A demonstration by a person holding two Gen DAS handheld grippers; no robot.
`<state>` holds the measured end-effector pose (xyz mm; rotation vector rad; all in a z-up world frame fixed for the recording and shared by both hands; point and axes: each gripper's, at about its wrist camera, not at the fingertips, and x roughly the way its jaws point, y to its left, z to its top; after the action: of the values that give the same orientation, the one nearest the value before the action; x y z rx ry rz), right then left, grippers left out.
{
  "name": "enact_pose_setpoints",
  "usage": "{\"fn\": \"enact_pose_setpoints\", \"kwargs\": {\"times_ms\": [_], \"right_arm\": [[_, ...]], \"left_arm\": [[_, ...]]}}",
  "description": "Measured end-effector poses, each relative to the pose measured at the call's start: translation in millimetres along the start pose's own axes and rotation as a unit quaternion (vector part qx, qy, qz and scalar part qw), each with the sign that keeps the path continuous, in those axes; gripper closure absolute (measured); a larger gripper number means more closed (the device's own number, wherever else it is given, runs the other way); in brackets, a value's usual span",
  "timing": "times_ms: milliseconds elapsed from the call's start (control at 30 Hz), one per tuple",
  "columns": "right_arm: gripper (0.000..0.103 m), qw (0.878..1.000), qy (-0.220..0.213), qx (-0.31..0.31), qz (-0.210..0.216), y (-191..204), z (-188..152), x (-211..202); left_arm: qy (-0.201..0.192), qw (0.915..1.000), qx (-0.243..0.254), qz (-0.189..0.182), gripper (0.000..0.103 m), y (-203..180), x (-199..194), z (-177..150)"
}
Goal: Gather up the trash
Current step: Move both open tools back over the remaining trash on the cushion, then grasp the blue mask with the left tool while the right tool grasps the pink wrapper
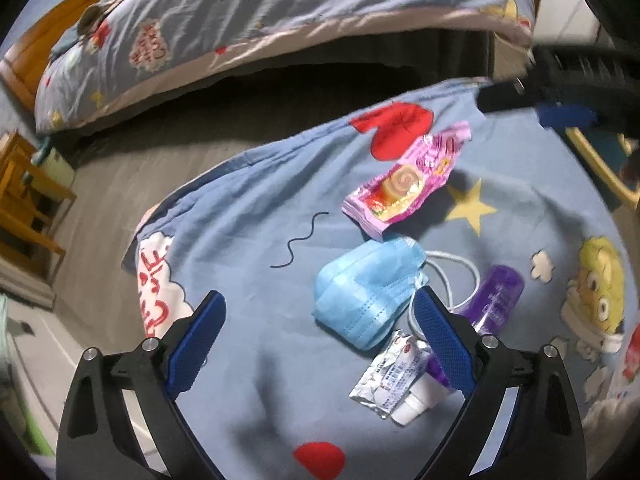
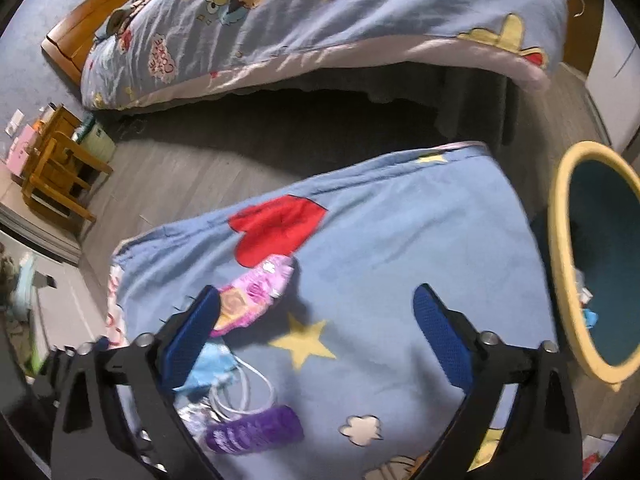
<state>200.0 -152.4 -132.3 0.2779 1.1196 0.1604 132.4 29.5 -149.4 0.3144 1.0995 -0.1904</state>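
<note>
Trash lies on a blue cartoon-print sheet (image 1: 248,184). A pink snack wrapper (image 1: 404,184), a blue face mask (image 1: 368,288), a purple tube (image 1: 496,300) and a silver sachet (image 1: 388,380) sit close together. My left gripper (image 1: 320,304) is open and empty, just above the sheet, with the mask between its fingers. My right gripper (image 2: 316,300) is open and empty over a yellow star. Beside its left finger lie the pink wrapper (image 2: 256,292), the mask (image 2: 212,368) and the purple tube (image 2: 256,428). A yellow-rimmed bin (image 2: 560,264) with a teal inside stands at the right.
A bed with the same blue bedding (image 2: 320,28) lies beyond a strip of grey floor (image 2: 192,168). A wooden chair (image 2: 60,176) stands at the far left. The bin's rim also shows in the left wrist view (image 1: 592,160), beside the other gripper's dark body (image 1: 580,80).
</note>
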Motion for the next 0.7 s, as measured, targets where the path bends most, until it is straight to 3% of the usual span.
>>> {"fn": "enact_pose_setpoints", "kwargs": {"times_ms": [200,333,433,567,700], "right_arm": [[0.042,0.999,0.031,0.003,0.038,10.5,4.8,24.5],[0.064,0.998,0.044,-0.003,0.048,14.3,4.9,34.6],[0.073,0.996,0.054,0.009,0.064,12.3,5.0,41.7],[0.094,0.995,0.061,0.017,0.076,12.2,5.1,47.0],[0.096,0.995,0.056,0.015,0.081,12.6,5.6,42.2]], "left_arm": [[0.005,0.9998,0.008,-0.015,0.017,-2.9,6.8,3.6],[0.010,0.9995,0.005,-0.029,0.023,-4.0,11.3,7.7],[0.017,0.9992,0.010,-0.033,0.031,-6.8,15.9,9.2],[0.028,0.9986,0.020,-0.040,0.043,-11.7,20.1,9.1],[0.047,0.9975,0.027,-0.045,0.060,-15.6,25.2,7.7]]}}
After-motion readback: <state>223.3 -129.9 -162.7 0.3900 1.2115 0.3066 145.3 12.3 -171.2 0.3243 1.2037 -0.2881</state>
